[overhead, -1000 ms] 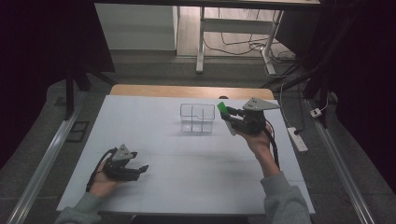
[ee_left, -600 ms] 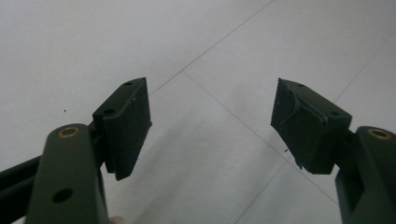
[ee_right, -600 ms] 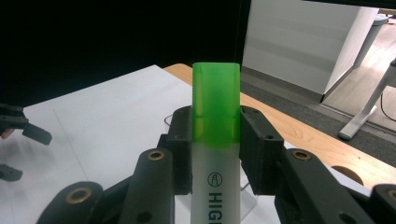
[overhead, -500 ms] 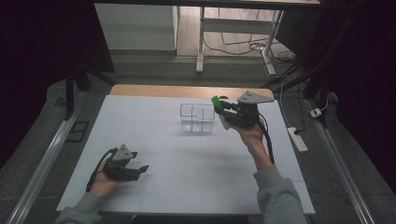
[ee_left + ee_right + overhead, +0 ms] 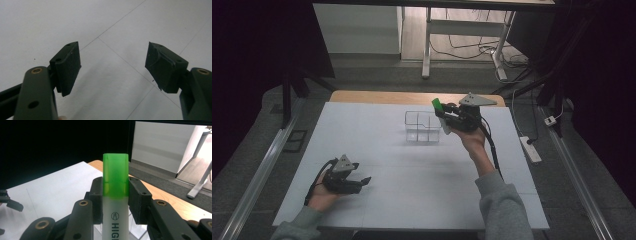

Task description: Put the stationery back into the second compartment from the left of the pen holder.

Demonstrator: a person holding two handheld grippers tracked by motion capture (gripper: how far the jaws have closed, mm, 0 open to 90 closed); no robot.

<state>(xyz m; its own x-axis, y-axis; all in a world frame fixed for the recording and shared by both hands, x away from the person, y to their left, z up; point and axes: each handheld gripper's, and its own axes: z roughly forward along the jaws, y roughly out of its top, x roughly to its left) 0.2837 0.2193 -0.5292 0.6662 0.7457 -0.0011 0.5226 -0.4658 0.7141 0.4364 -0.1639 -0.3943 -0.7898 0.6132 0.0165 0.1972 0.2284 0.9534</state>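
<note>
Since the earlier frames, the right gripper (image 5: 447,117) has carried the highlighter (image 5: 440,113) leftward from beside the wire rack to a position over that rack's right-hand side; the left gripper (image 5: 354,182) has not shifted. Nearest the person, the left gripper rests low on the white table (image 5: 377,205) at the front left, its jaws standing wide apart with nothing between them, as the left gripper view confirms. Farther out, at mid-table, the right gripper is held raised, its jaws clamped on either side of the highlighter just below the green cap (image 5: 115,173); the cap points up and away, tilted toward the left in the high view. Beneath and just left of it stands the wire rack (image 5: 419,127), a small open-topped frame divided into compartments; which compartment lies under the pen cannot be determined. Judged step: placing the highlighter into the rack. To do this well, the pen body should be brought nearer upright, centred over one compartment, lowered clear of the wires, and released only once seated. Beyond the table lie dark floor and desk legs (image 5: 428,47).
</note>
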